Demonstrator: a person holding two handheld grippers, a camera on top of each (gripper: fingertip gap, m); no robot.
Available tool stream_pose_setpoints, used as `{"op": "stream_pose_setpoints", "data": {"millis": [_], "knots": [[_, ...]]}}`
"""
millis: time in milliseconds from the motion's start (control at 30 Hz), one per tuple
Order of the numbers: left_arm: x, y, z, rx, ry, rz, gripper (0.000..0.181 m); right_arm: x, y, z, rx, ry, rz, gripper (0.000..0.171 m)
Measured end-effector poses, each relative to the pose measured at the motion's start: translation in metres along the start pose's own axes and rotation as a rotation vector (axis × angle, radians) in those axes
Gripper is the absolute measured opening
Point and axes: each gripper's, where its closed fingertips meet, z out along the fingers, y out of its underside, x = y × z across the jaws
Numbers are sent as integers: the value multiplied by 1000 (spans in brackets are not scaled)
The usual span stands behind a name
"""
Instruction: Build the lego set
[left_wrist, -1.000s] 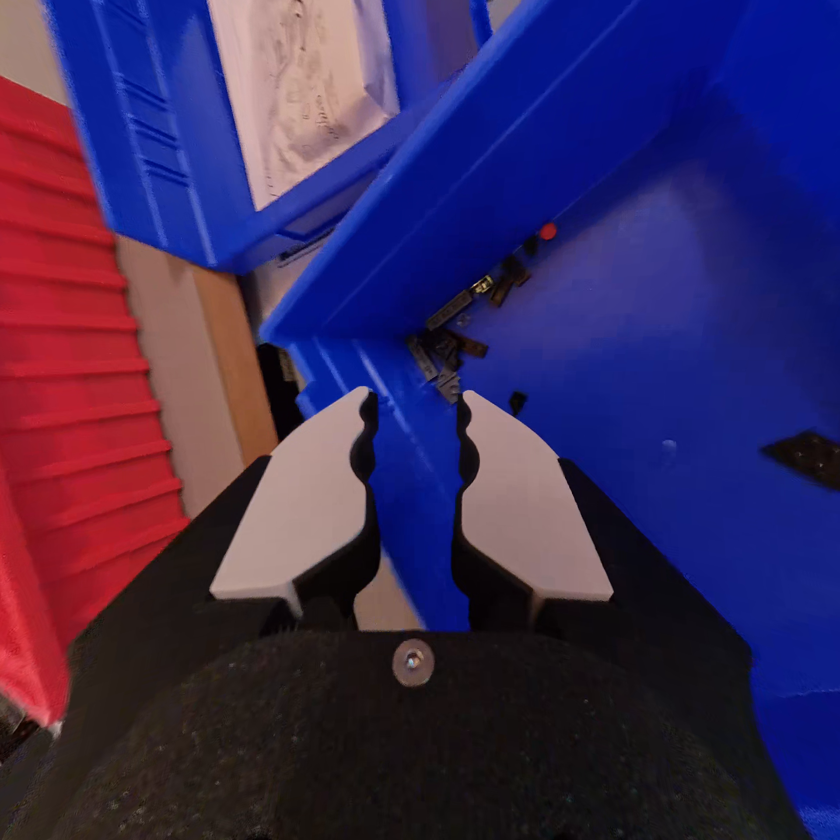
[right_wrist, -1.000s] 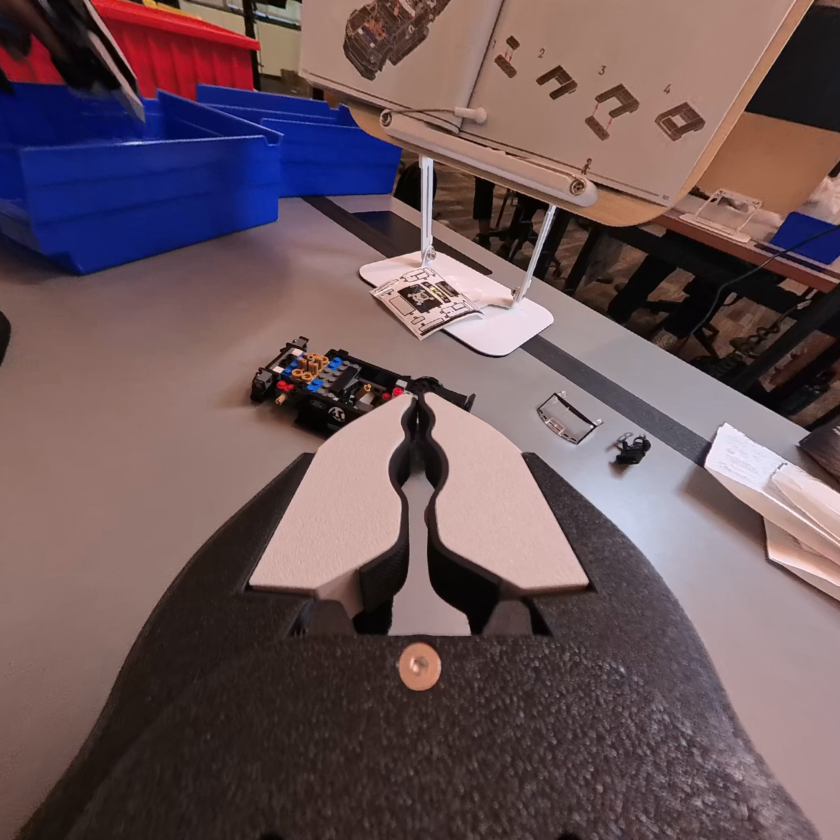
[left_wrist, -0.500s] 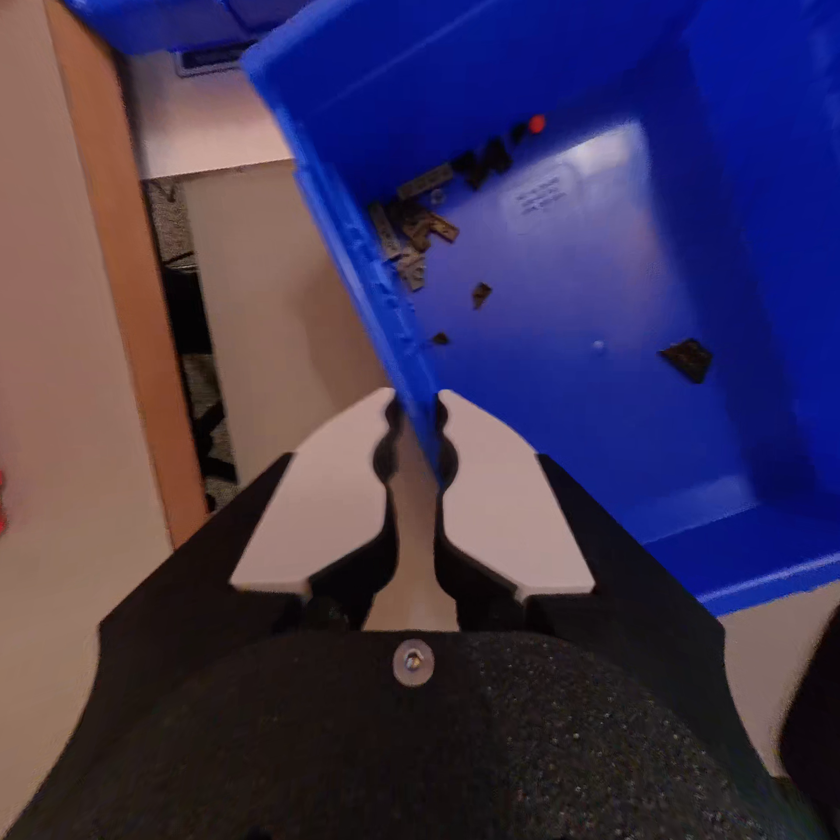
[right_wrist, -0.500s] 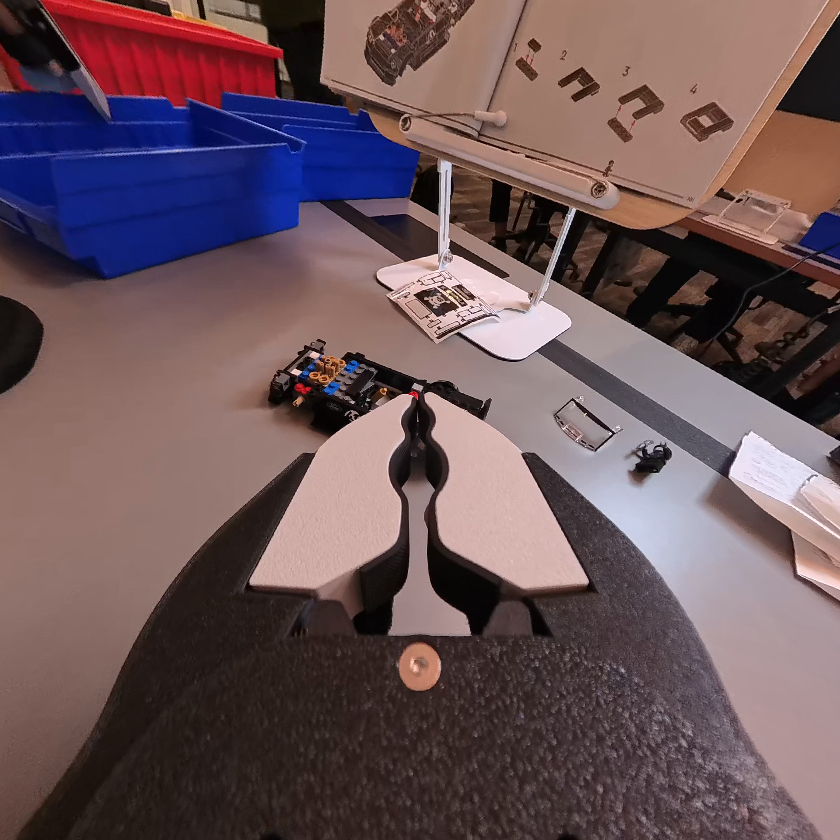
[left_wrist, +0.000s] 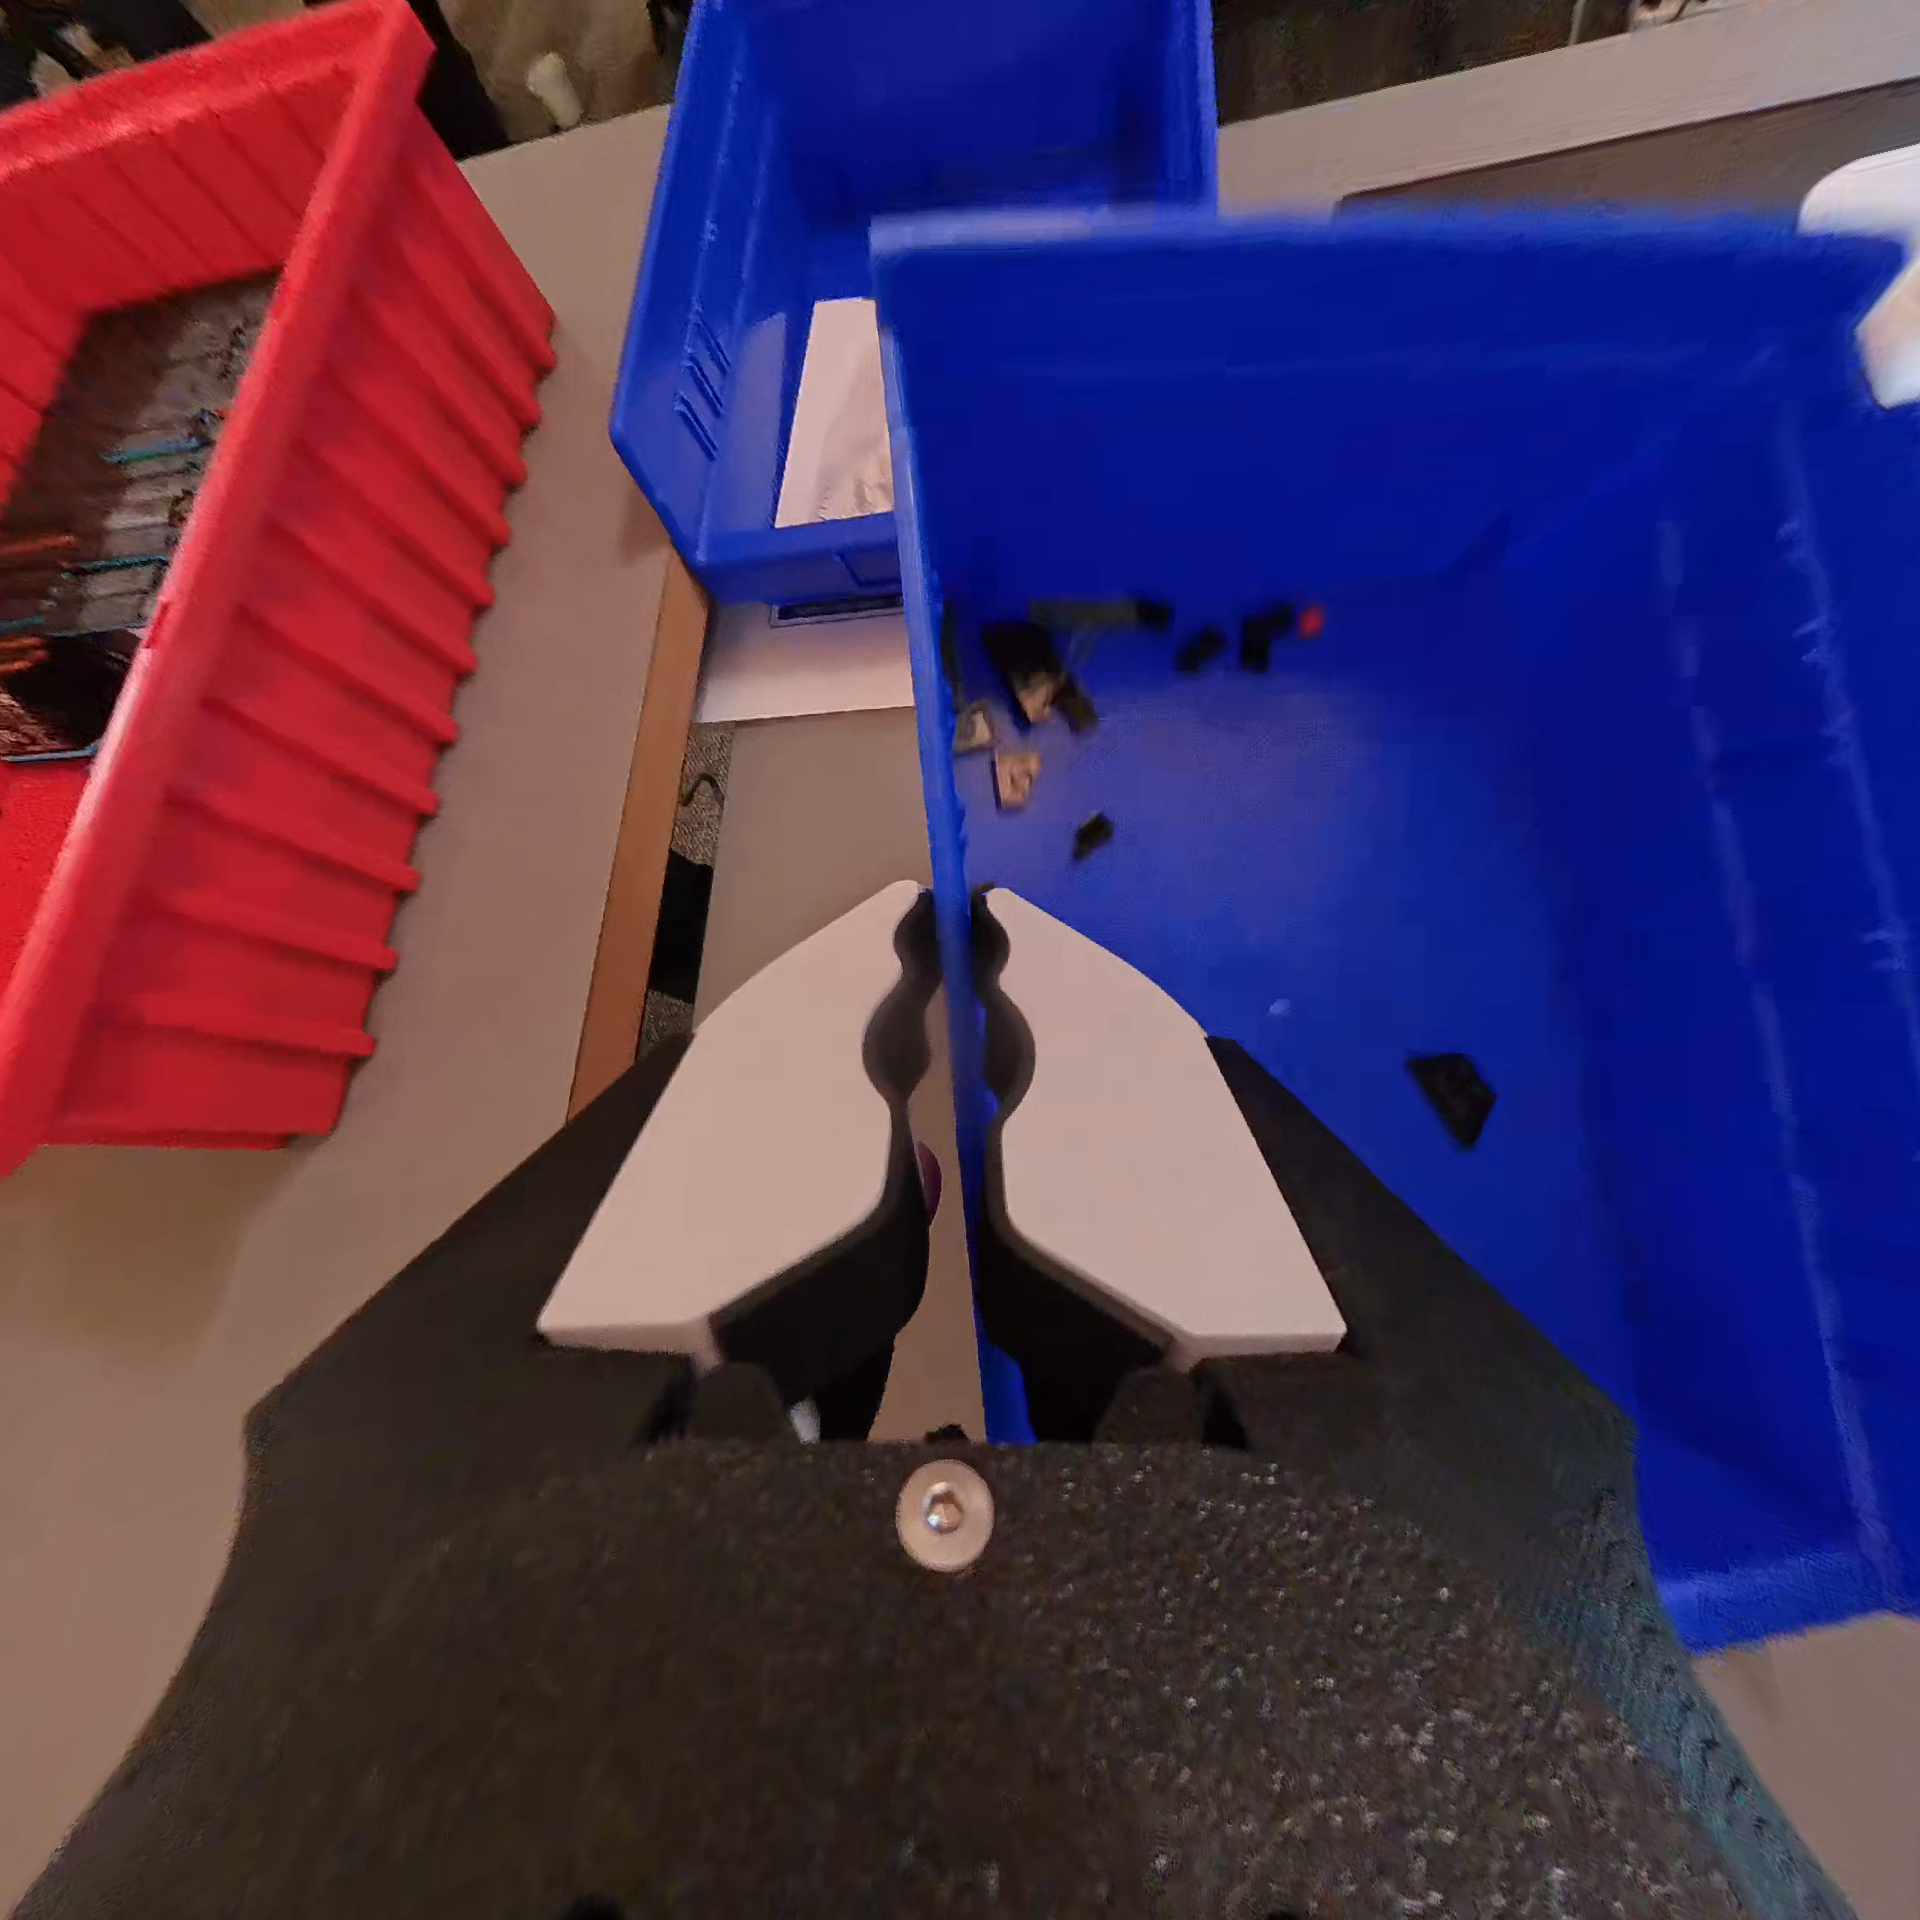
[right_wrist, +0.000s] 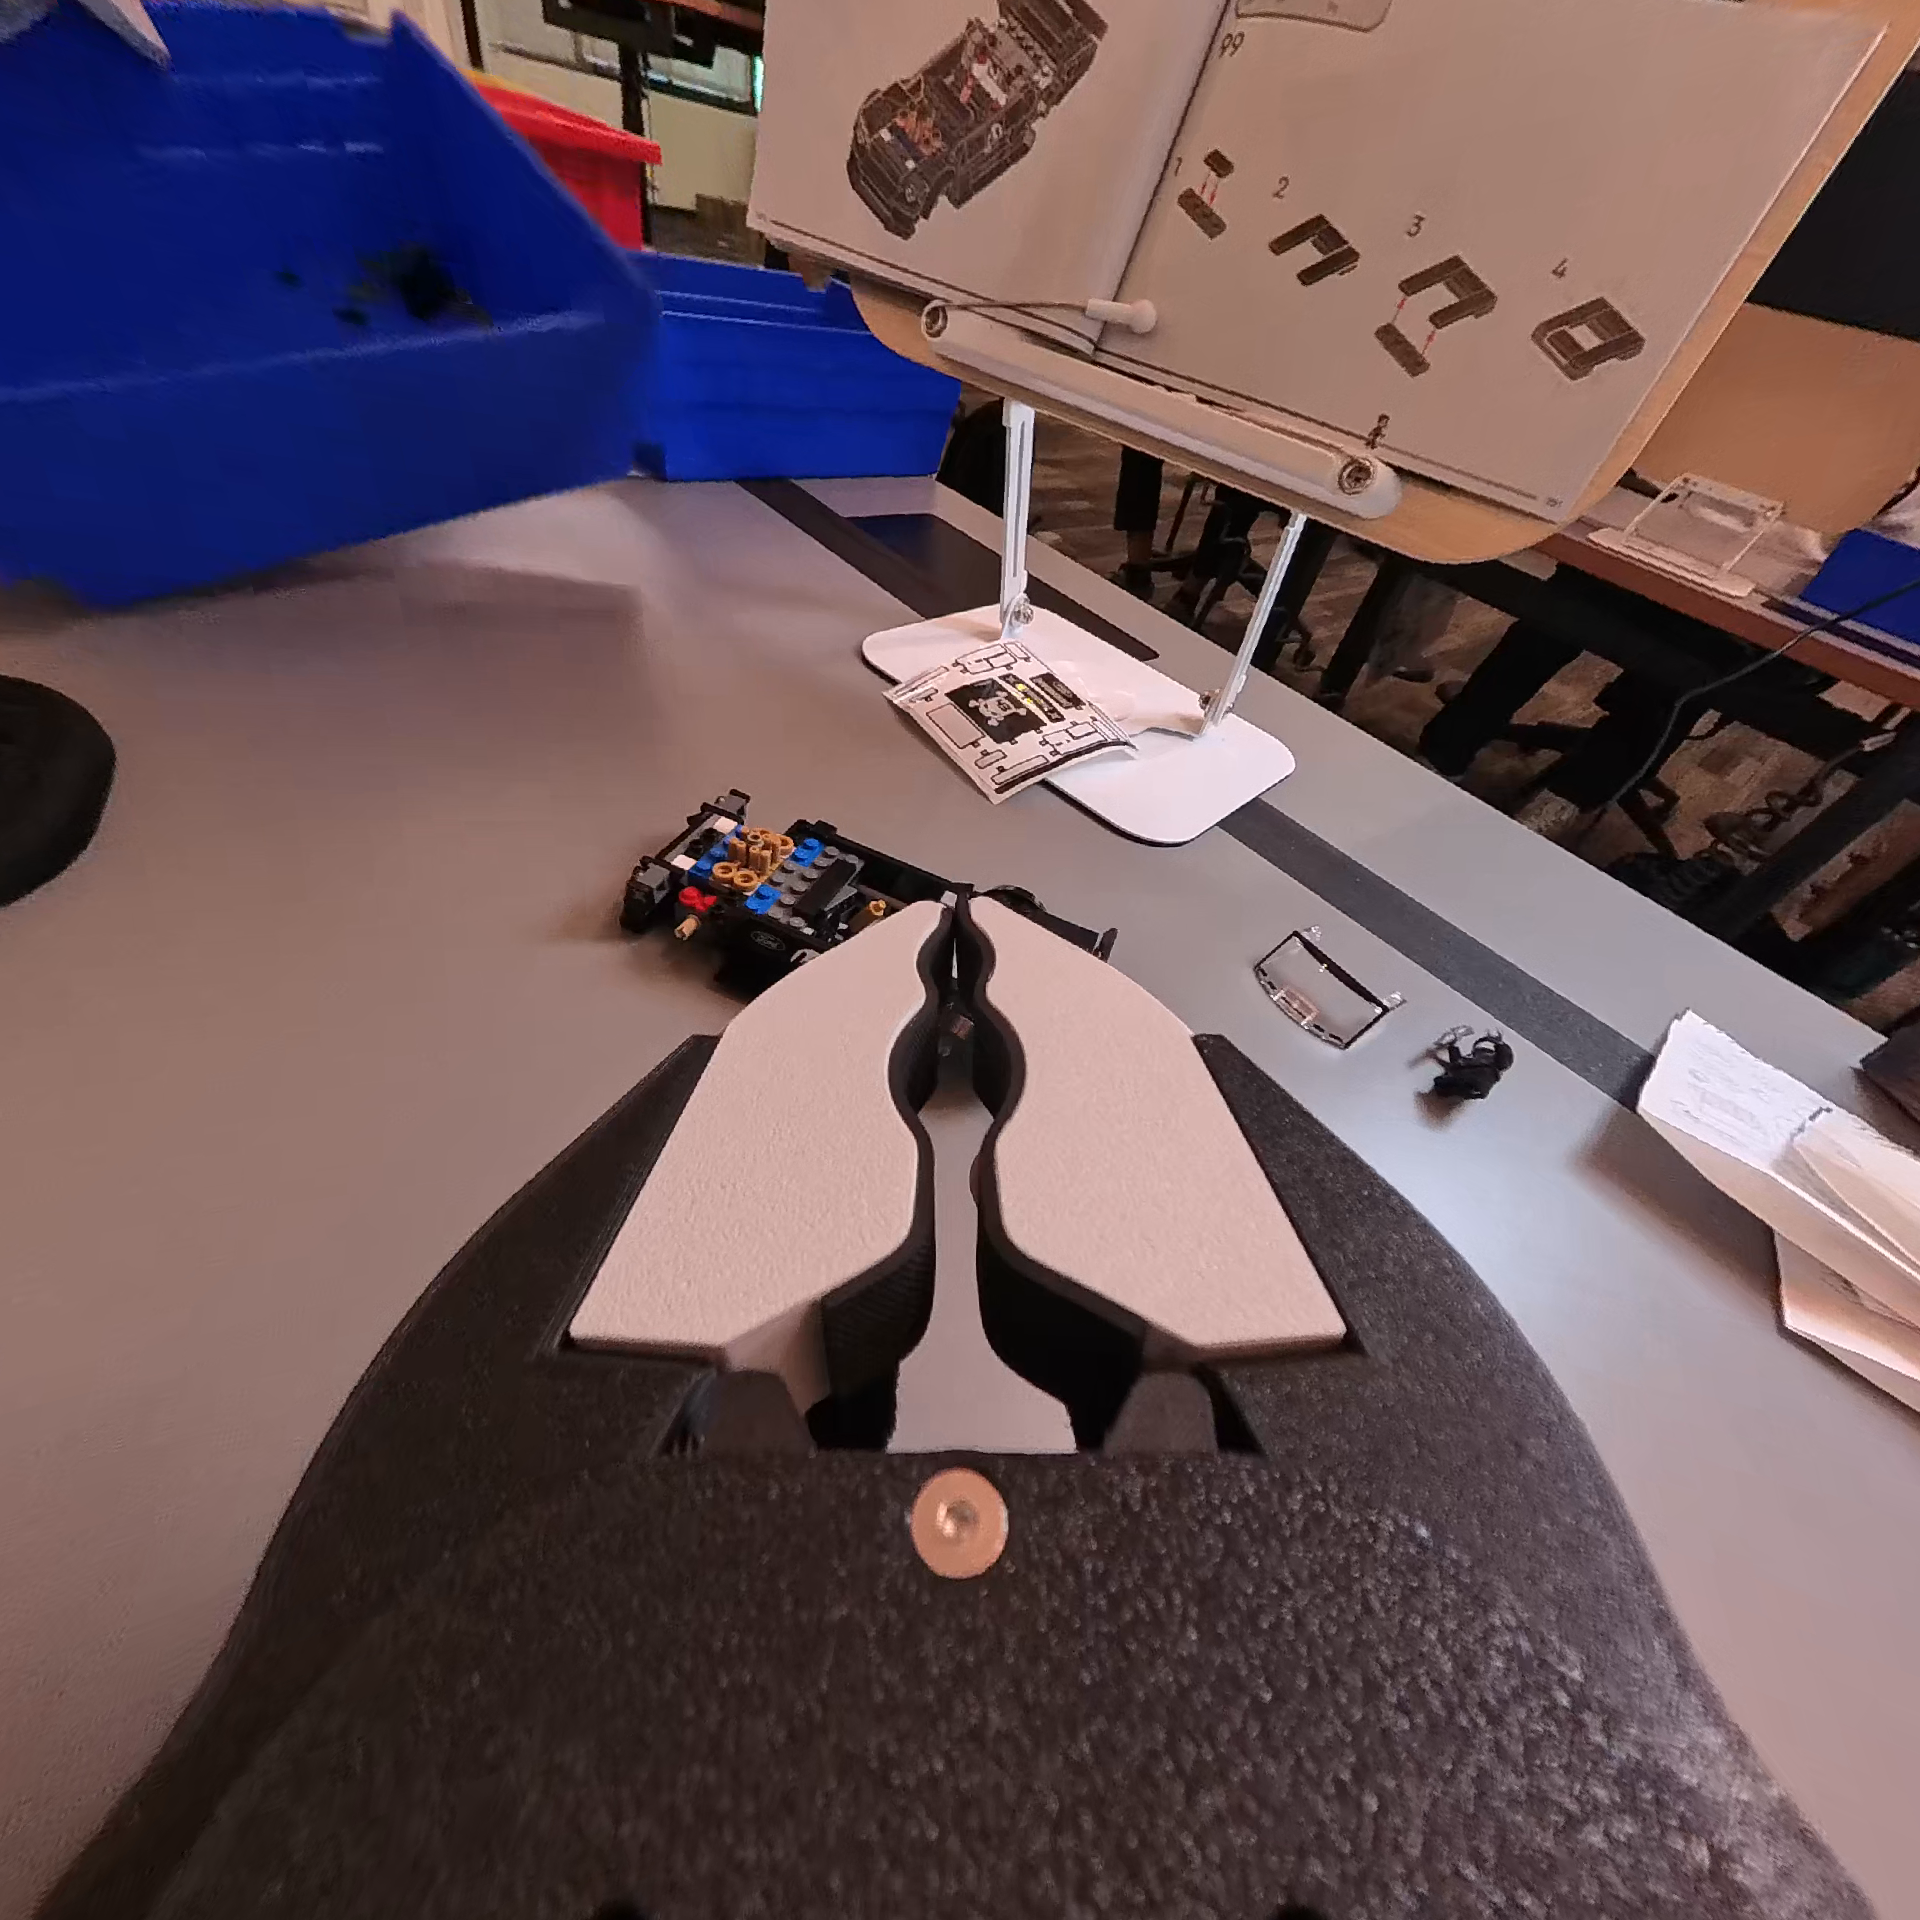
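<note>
Bins fill the left wrist view. The left gripper has its jaws clamped on the side wall of a blue bin, which looks tilted. Loose small pieces, mostly black with one red, lie along the bin's far wall, and a black plate sits apart from them, nearer the gripper. Left of this bin stand a second blue bin holding a white sheet and a red bin with blurred contents. A label on the second bin is too blurred to read.

In the right wrist view the right gripper has its jaws closed on nothing, above the grey surface. The half-built model lies just beyond the fingertips. Right of the model are a clear windscreen piece and a small black part. Behind the model, a stand carries an open instruction booklet, with a sticker sheet on its base. The held blue bin shows left of the stand, blurred.
</note>
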Motion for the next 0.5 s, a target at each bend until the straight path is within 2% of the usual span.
{"op": "stream_pose_setpoints", "data": {"millis": [100, 367, 500], "knots": [[-3, 6, 2, -48, -91, 85, 6, -1, 0, 0, 0, -3, 0, 0], [0, 10, 15, -83, -46, 27, 6, 0, 2, 1, -6, 0, -1, 0], [4, 30, 35, -108, 63, -152, 6, 1, 2, -1, -9, 5, -15, 0]]}}
